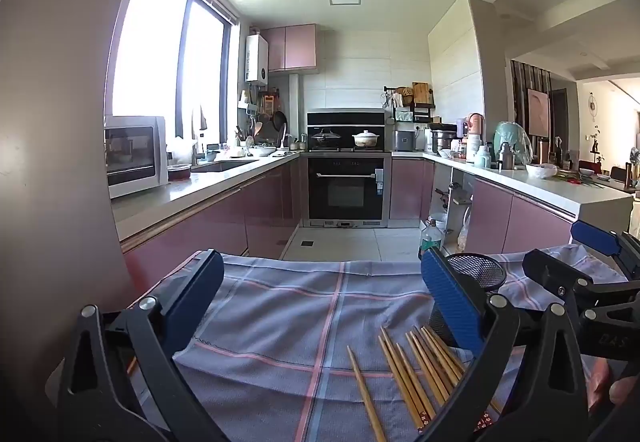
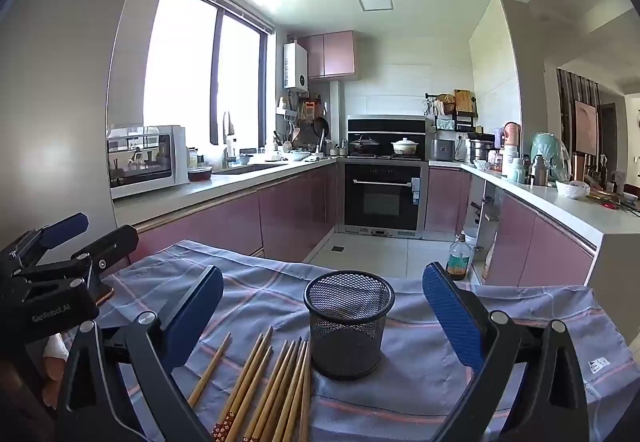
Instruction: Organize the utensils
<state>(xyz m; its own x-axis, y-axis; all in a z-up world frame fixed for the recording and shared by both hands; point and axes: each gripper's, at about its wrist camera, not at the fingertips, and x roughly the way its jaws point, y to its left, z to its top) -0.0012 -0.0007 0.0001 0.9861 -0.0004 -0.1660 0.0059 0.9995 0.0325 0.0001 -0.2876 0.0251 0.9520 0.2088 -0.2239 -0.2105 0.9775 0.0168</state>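
Several wooden chopsticks (image 2: pixel 264 390) lie loose on a blue-grey checked cloth (image 2: pixel 432 354), fanned out just left of a black mesh cup (image 2: pixel 348 322) that stands upright. My right gripper (image 2: pixel 320 302) hovers above the cloth, wide open, with the cup and chopstick tips between its blue pads but untouched. My left gripper (image 1: pixel 320 294) is also wide open over bare cloth (image 1: pixel 280 314); the chopsticks (image 1: pixel 416 374) lie by its right finger, which partly hides the mesh cup (image 1: pixel 476 274). Each view shows the other gripper at its edge.
The clothed table stands at the mouth of a U-shaped kitchen with pink cabinets. A bottle (image 2: pixel 458 258) stands on the floor beyond the table's far edge. A microwave (image 2: pixel 144 160) sits on the left counter. A person's hand (image 1: pixel 616 386) shows at the lower right.
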